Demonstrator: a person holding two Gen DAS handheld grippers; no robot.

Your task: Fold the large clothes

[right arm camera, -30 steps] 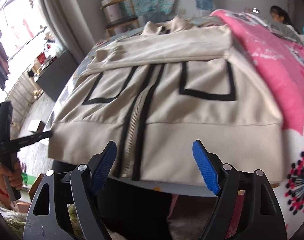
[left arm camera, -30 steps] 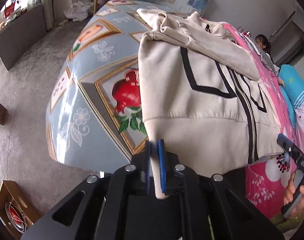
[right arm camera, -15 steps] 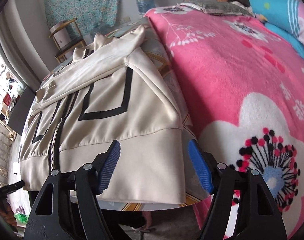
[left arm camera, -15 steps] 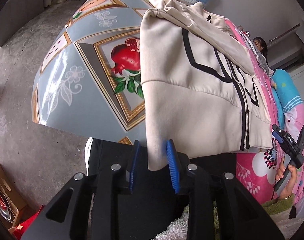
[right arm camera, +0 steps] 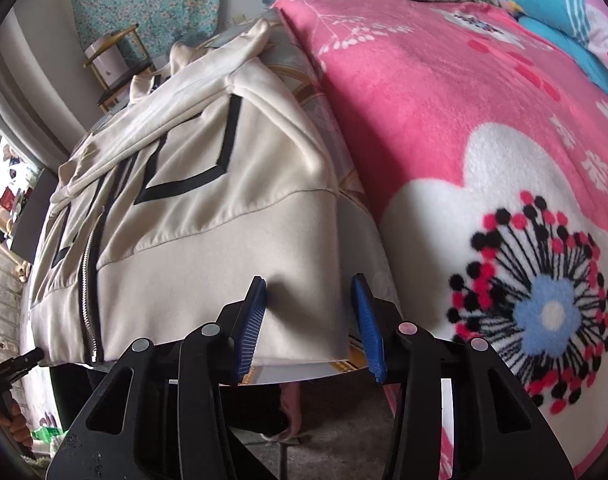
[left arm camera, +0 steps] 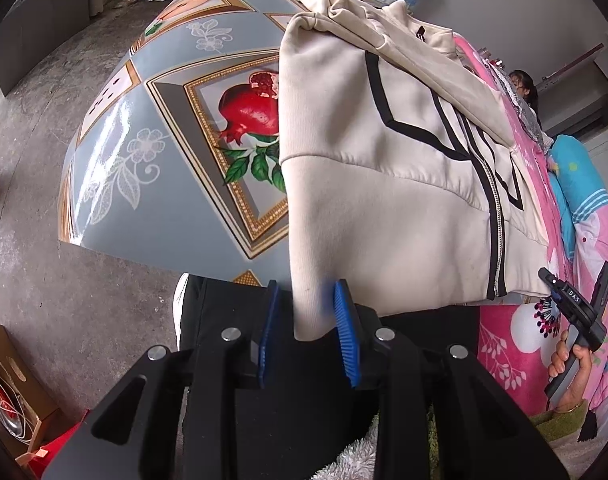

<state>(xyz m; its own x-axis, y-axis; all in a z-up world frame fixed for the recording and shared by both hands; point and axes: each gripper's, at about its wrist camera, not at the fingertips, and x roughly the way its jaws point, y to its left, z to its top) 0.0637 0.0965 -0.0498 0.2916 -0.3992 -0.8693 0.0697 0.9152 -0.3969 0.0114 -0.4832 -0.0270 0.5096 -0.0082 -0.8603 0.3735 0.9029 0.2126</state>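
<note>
The left gripper sits at the jacket's near left hem corner, blue pads slightly apart; the corner hangs between them, brushing the right pad, with a gap on the left, so nothing is pinched. The right gripper straddles the near right hem corner and its jaws have just been closing; the left pad dents the cloth, but the right pad stands clear, so no grip here either.

Out from the pads, the cream zip-up jacket lies face up on the table with its pomegranate-print cover, black-trimmed zip closed, both sleeves folded across the chest. Its hem overhangs the near edge. Just beside it on the right, a pink floral blanket covers the bed.

The step in hand looks like seizing both hem corners for the bottom-to-collar fold. Next, each gripper needs to clamp through both layers, then lift and carry the hem toward the collar, evenly, so the sleeves stay tucked.
</note>
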